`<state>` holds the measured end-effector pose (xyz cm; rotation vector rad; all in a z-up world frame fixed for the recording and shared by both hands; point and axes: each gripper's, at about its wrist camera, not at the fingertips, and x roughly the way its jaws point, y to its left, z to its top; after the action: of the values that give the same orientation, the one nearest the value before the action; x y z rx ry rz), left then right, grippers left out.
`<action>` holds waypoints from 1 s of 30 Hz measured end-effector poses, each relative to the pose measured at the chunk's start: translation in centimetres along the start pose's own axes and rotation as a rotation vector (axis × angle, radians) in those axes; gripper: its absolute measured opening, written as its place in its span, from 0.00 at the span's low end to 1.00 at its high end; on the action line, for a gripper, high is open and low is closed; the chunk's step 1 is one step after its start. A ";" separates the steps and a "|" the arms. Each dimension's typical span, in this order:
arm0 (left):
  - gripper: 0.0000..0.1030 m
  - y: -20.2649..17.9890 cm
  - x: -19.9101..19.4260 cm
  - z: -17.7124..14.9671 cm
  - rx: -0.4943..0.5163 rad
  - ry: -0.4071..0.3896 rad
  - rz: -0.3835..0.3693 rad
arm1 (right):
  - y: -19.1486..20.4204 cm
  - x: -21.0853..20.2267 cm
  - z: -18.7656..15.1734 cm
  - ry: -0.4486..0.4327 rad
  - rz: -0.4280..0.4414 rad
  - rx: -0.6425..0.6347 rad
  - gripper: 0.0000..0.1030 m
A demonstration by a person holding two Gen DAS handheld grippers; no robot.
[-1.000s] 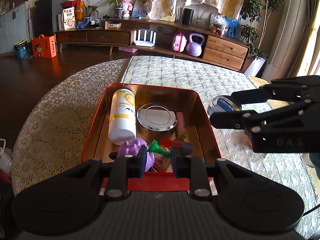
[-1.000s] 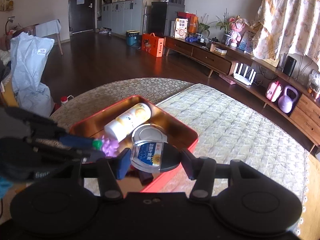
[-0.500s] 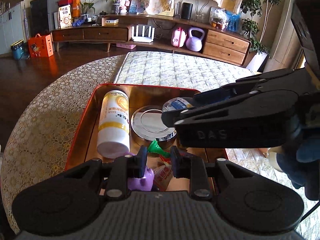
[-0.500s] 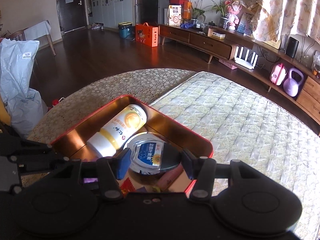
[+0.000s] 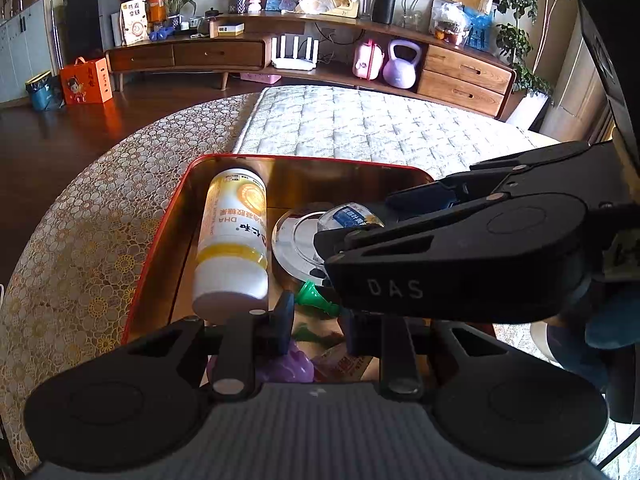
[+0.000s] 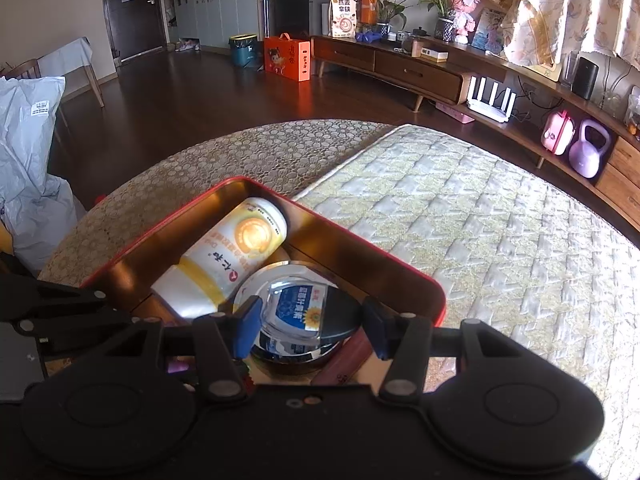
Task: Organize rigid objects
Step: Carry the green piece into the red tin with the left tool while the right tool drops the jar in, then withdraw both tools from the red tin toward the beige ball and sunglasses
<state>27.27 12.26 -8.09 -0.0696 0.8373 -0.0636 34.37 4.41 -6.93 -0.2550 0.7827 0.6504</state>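
A red tin tray (image 5: 160,240) with a gold inside holds a white and yellow bottle (image 5: 234,240) on its side and a round silver tin (image 5: 294,240). My left gripper (image 5: 316,320) is shut on a small green piece (image 5: 314,294) over the tray's near end. A purple toy (image 5: 288,368) and a snack packet (image 5: 344,364) lie under it. My right gripper (image 6: 312,330) is shut on a clear round jar (image 6: 298,312) with a blue label. It hangs just above the silver tin (image 6: 250,290), beside the bottle (image 6: 228,260).
The tray (image 6: 360,252) sits on a round table with a lace cloth (image 5: 80,240) and a quilted mat (image 6: 480,240). A pink tube (image 6: 344,364) lies by the tin. A person's blue sleeve (image 5: 608,320) shows at the right. A wooden sideboard (image 5: 240,56) stands behind.
The right gripper carried the jar from beside the tray's right edge to over the silver tin. Both grippers came forward and lower over the tray. Both grips are unchanged.
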 end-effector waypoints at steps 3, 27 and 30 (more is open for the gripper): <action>0.23 0.1 0.3 0.0 -0.004 0.004 0.006 | -0.1 0.3 -0.1 0.007 0.001 0.007 0.52; 0.24 0.0 -1.3 -0.3 -0.036 0.008 0.007 | -0.2 -3.9 -0.5 -0.035 0.028 0.066 0.61; 0.24 -0.2 -2.0 -0.5 -0.038 0.003 0.005 | -0.1 -5.4 -0.7 -0.050 0.037 0.061 0.62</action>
<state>25.53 12.17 -6.88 -0.1026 0.8418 -0.0428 31.19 1.57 -3.54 -0.1682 0.7596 0.6646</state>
